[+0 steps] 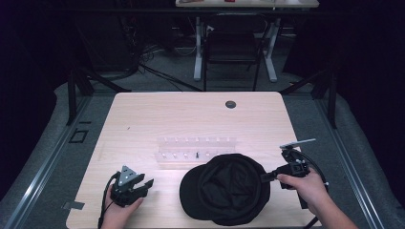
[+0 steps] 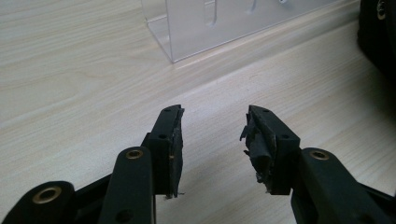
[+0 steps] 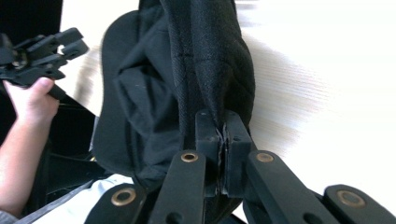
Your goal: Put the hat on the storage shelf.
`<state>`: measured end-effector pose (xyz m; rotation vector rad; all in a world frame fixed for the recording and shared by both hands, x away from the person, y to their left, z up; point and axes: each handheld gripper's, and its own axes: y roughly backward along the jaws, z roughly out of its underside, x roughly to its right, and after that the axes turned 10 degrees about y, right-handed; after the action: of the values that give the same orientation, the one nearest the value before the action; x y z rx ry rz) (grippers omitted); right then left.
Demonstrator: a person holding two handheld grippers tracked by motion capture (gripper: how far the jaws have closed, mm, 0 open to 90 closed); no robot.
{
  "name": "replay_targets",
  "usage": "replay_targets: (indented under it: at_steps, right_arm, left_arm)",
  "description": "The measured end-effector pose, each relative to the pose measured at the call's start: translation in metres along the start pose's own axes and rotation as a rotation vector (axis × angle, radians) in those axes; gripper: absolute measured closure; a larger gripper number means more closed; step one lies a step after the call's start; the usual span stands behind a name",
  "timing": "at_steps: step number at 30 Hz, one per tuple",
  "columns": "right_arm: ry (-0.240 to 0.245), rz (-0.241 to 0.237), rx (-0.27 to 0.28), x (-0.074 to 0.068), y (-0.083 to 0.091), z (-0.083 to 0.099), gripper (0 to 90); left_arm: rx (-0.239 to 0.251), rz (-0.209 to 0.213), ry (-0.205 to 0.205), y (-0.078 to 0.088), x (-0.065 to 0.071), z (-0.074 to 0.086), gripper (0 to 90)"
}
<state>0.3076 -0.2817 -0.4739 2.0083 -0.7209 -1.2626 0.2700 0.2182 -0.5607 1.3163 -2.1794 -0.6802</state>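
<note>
Right gripper (image 3: 222, 140) pinches only the cap's (image 1: 229, 188) rim, left gripper (image 2: 215, 140) wide, empty; fabric could slip or drag into the rack (image 1: 197, 151).

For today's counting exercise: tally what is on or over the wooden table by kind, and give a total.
Black cap: 1
Clear plastic rack: 1
Hand-held grippers: 2, the left gripper and the right gripper
Total: 4
</note>
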Motion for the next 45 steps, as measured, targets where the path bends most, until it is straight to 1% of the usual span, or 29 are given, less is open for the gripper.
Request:
replay_targets:
  at_steps: [1,2,4,6,7,8,10,16,19,21,24,25,26,28,29,30,31,33,39,45]
  right_arm:
    - [0.000,0.000,0.000,0.000,0.000,0.000,88.0]
    - [0.001,-0.001,0.011,-0.001,0.001,0.000,88.0]
    - [-0.017,-0.012,0.032,-0.005,0.004,-0.001,88.0]
    - [-0.003,-0.019,0.039,-0.006,0.008,-0.002,88.0]
    - [0.005,-0.036,0.044,-0.009,0.011,-0.002,87.9]
    - [0.005,-0.036,0.044,-0.009,0.011,-0.002,87.9]
    - [0.008,-0.057,0.061,-0.011,0.014,-0.003,87.9]
    - [0.014,-0.103,0.099,-0.021,0.023,-0.006,87.9]
    - [0.017,-0.153,0.122,-0.027,0.028,-0.008,87.9]
    - [0.032,-0.171,0.127,-0.030,0.030,-0.009,88.0]
    - [0.041,-0.191,0.133,-0.034,0.032,-0.010,88.0]
    - [0.040,-0.202,0.142,-0.035,0.032,-0.011,88.1]
    - [0.041,-0.214,0.142,-0.036,0.032,-0.011,88.2]
    - [0.042,-0.229,0.141,-0.038,0.033,-0.012,88.2]
    - [0.040,-0.234,0.136,-0.039,0.034,-0.012,88.2]
    - [0.033,-0.244,0.144,-0.040,0.034,-0.013,88.2]
    - [0.039,-0.248,0.140,-0.040,0.035,-0.013,88.3]
    - [0.038,-0.258,0.151,-0.042,0.037,-0.014,88.2]
    - [0.014,-0.303,0.179,-0.044,0.044,-0.015,88.2]
    - [0.020,-0.313,0.205,-0.050,0.052,-0.017,88.1]
  left_arm:
    - [0.000,0.000,0.000,0.000,0.000,0.000,56.5]
    - [-0.001,0.001,-0.001,0.000,0.000,0.000,56.5]
    - [-0.001,0.000,0.000,0.000,0.000,0.000,56.3]
    - [-0.001,0.000,0.001,0.000,0.000,0.000,56.1]
    - [-0.002,-0.001,0.004,-0.001,0.000,0.000,56.1]
    - [-0.002,-0.001,0.004,-0.001,0.000,0.000,56.0]
    - [-0.004,0.000,0.006,-0.001,0.000,0.001,56.0]
    - [-0.005,0.002,0.006,-0.001,0.000,0.001,56.0]
    - [-0.005,0.001,0.007,-0.001,0.000,0.001,55.9]
    - [-0.006,0.001,0.007,-0.001,0.000,0.001,55.9]
    - [-0.006,-0.001,0.004,-0.001,0.000,0.001,55.9]
    - [-0.006,-0.003,0.004,-0.001,0.000,0.001,55.8]
    - [-0.009,-0.003,-0.002,-0.001,0.000,0.001,55.8]
    - [-0.010,-0.004,0.000,0.000,0.000,0.001,55.7]
    - [-0.010,-0.004,0.000,0.000,0.000,0.001,55.7]
    - [-0.009,-0.004,0.000,0.000,0.000,0.001,55.7]
    - [-0.009,-0.004,0.000,0.000,0.000,0.001,55.7]
    - [-0.010,-0.004,-0.004,0.000,0.000,0.001,55.7]
    - [-0.008,-0.006,0.004,-0.001,0.000,0.001,55.6]
    - [-0.008,-0.007,0.003,-0.001,0.000,0.001,55.6]
